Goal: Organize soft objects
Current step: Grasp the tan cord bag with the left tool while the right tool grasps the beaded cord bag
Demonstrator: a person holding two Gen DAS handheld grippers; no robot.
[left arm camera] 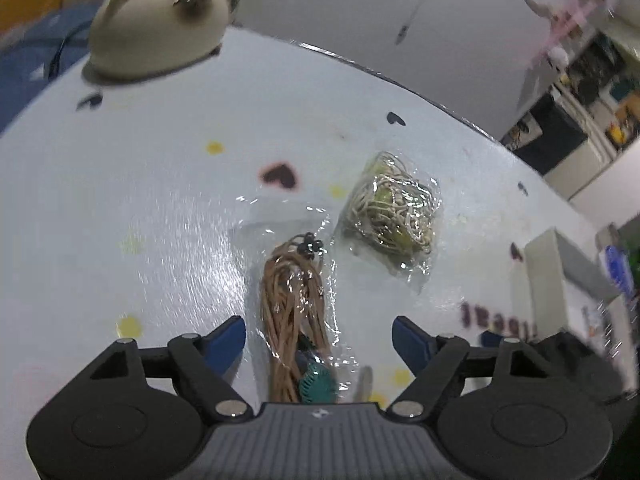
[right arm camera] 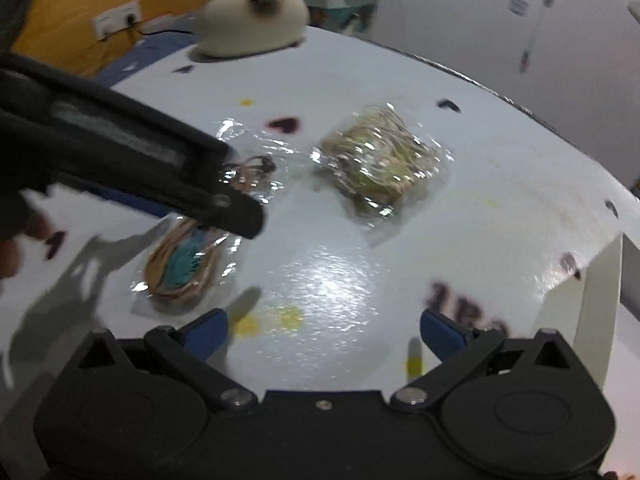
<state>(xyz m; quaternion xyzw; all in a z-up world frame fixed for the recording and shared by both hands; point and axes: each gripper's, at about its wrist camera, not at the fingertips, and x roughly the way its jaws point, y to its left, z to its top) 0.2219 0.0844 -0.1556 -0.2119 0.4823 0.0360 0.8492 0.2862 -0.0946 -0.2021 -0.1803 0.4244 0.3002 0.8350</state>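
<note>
A clear bag of brown cord with a teal charm [left arm camera: 292,312] lies on the white table [left arm camera: 120,200]. It sits between the blue-tipped fingers of my left gripper [left arm camera: 318,338], which stands open with neither pad touching the bag. A second clear bag, holding beige and green cord [left arm camera: 392,212], lies just beyond to the right. In the right wrist view my right gripper [right arm camera: 324,328] is open over bare tabletop. There the beige bag [right arm camera: 380,164] is ahead and the brown-cord bag [right arm camera: 184,268] is to the left, partly under the left tool's black body [right arm camera: 132,152].
A cream plush cat [left arm camera: 160,28] [right arm camera: 256,16] sits at the table's far edge. A white upright panel [right arm camera: 592,300] stands at the table's right side. The tabletop carries printed hearts and yellow dots. A person's hand [right arm camera: 8,248] shows at the left edge.
</note>
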